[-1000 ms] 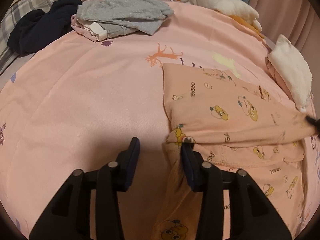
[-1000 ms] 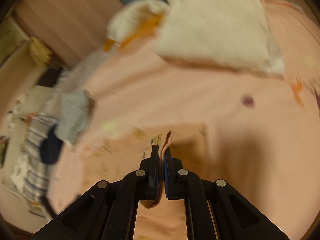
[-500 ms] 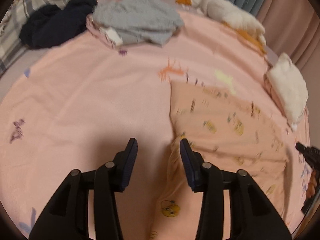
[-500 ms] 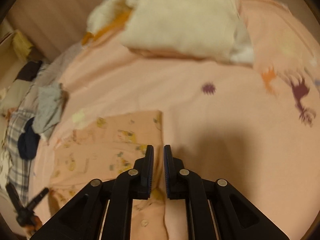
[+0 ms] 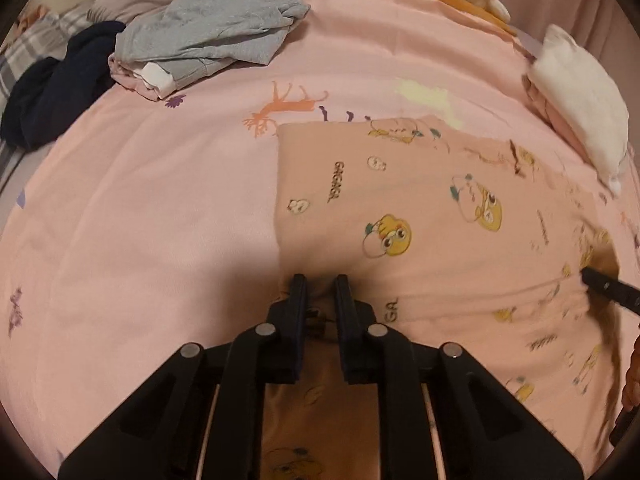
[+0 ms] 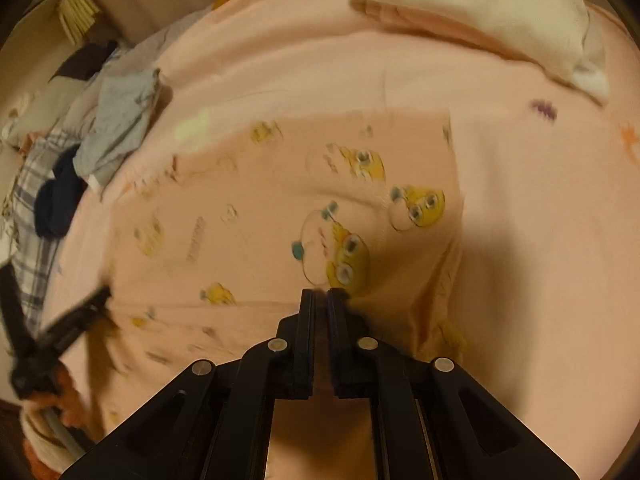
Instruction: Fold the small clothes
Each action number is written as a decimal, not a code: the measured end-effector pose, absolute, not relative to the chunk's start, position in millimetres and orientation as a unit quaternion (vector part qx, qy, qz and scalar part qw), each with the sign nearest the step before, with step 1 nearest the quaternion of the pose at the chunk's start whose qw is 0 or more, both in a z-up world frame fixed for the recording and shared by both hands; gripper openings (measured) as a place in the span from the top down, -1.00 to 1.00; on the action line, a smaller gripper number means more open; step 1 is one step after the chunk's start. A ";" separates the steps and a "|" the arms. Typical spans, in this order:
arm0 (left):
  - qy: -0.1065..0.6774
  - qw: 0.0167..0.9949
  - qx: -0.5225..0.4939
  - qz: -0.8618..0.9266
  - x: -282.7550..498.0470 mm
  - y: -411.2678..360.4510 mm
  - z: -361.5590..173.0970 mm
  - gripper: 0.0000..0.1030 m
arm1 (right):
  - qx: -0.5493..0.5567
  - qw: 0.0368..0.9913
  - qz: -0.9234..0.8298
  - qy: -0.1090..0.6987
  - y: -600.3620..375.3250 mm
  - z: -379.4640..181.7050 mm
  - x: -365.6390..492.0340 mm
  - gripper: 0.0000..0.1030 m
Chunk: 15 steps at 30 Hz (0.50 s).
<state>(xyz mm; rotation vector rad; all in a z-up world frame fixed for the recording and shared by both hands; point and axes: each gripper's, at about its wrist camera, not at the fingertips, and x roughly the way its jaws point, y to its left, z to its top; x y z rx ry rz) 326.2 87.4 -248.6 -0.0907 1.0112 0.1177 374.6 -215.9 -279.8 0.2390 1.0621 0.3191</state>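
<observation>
Closing on the peach cartoon-print cotton garment [image 5: 420, 208], the left claw [image 5: 320, 280] gathers its near edge; the right claw [image 6: 320, 294], together, pins its hem for folding.

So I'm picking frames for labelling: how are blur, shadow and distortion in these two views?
Left wrist view: mostly sharp; the printed garment smears toward the right edge, a shadow lies around the left gripper, and the fisheye bulges the pink bedsheet. Right wrist view: motion-blurred throughout, prints streaked, with a shadow right of the right gripper.
</observation>
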 end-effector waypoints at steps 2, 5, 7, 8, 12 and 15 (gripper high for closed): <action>0.489 0.870 -0.029 0.060 324.3 87.9 -247.2 0.70 | 0.121 0.846 0.152 0.496 -222.2 -283.2 368.6 1.00; 0.489 0.869 -0.038 0.062 318.7 95.6 -243.5 0.70 | 0.158 0.834 0.162 0.504 -237.0 -287.4 362.1 1.00; 0.485 0.870 -0.066 0.061 309.1 111.5 -236.3 0.70 | 0.185 0.822 0.165 0.513 -249.2 -286.8 355.7 1.00; 0.482 0.871 -0.083 0.051 299.7 119.5 -232.4 0.72 | 0.201 0.813 0.160 0.523 -257.2 -284.6 347.2 1.00; 0.470 0.876 -0.105 0.026 241.5 149.0 -210.9 0.67 | 0.180 0.840 0.111 0.500 -278.0 -257.5 281.9 0.94; 0.454 0.886 -0.086 0.046 202.0 150.6 -199.8 0.43 | 0.184 0.843 0.109 0.494 -299.3 -254.8 230.2 0.48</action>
